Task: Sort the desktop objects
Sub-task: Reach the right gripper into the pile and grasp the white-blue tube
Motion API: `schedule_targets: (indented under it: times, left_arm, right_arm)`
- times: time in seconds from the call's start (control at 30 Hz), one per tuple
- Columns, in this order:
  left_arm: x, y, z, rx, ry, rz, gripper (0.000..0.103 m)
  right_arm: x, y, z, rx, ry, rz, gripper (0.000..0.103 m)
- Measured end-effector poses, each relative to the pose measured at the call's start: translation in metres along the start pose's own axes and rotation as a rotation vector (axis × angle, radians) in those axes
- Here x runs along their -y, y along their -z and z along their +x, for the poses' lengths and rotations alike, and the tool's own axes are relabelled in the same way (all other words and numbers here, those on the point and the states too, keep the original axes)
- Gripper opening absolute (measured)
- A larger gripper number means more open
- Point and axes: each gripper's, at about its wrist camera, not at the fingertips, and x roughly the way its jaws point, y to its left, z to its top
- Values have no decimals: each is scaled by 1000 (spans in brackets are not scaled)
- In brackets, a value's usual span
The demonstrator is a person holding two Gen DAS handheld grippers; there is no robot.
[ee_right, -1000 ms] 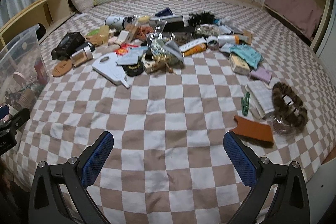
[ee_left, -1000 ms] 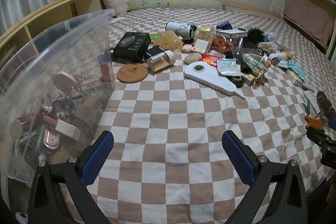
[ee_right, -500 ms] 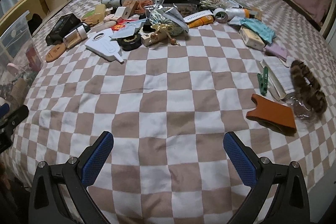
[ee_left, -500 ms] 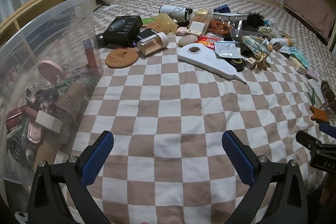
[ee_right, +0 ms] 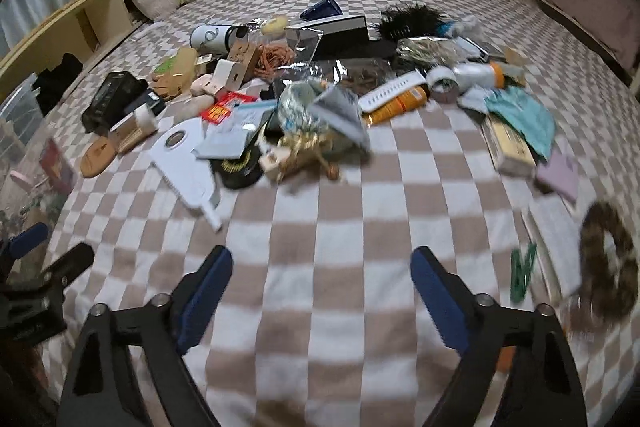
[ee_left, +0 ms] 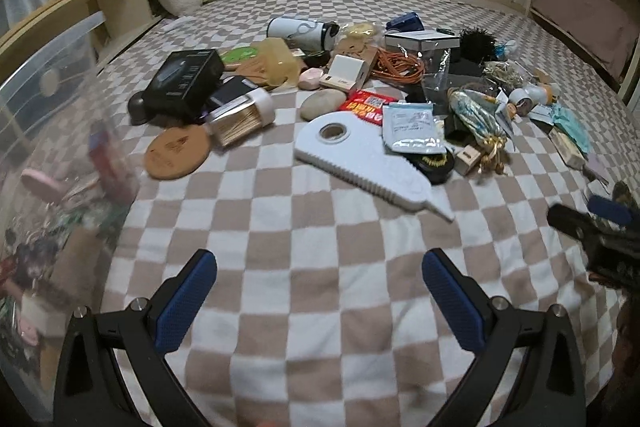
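Both grippers are hovering over the checkered blanket (ee_left: 320, 267) with nothing in them: the left gripper (ee_left: 319, 293) is sitting with its 2 blue pads spread wide apart, and the right gripper (ee_right: 321, 289) is doing the same, jaws gaping over bare squares. The pile of desktop stuff is lying ahead of both, well apart from the fingertips. Nearest to the left gripper is the white plastic tool (ee_left: 362, 163) with a round hole, and a cork coaster (ee_left: 176, 151) is resting beside a jar of toothpicks (ee_left: 242, 119). The clear storage bin (ee_left: 52, 155) is sitting at the left edge, already holding a jumble of bits. On the right side a green clip (ee_right: 522, 273) is lying next to what is probably a furry brown scrunchie (ee_right: 610, 265), though that corner is blurring badly.
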Motion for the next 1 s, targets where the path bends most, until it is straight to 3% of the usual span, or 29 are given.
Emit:
schedule_targets:
  times: [0.13,0.2,0.3,0.5,0.6,0.7,1.0]
  left_arm:
    - [5,-13,19,2,13,-8,102]
    - [9,-18,30,-4,28,-17,102]
    - [15,-24,46,-13,46,-22,102]
    - [34,-36,71,-5,99,-1,102]
    - [41,-41,77,34,113,40,101]
    - [41,-38,84,42,112,65,94]
    - [27,-28,98,18,128,26,94]
  right_arm:
    - [12,-30,18,14,-37,58,71]
    - [18,-45,26,20,-65,101,60]
    - [24,-67,38,32,-87,149,59]
    - [22,-96,65,39,-51,153,52]
    - [24,-101,81,19,-32,159,44]
    - [25,-102,95,0,-11,160,36]
    - [32,-96,102,14,27,145,26]
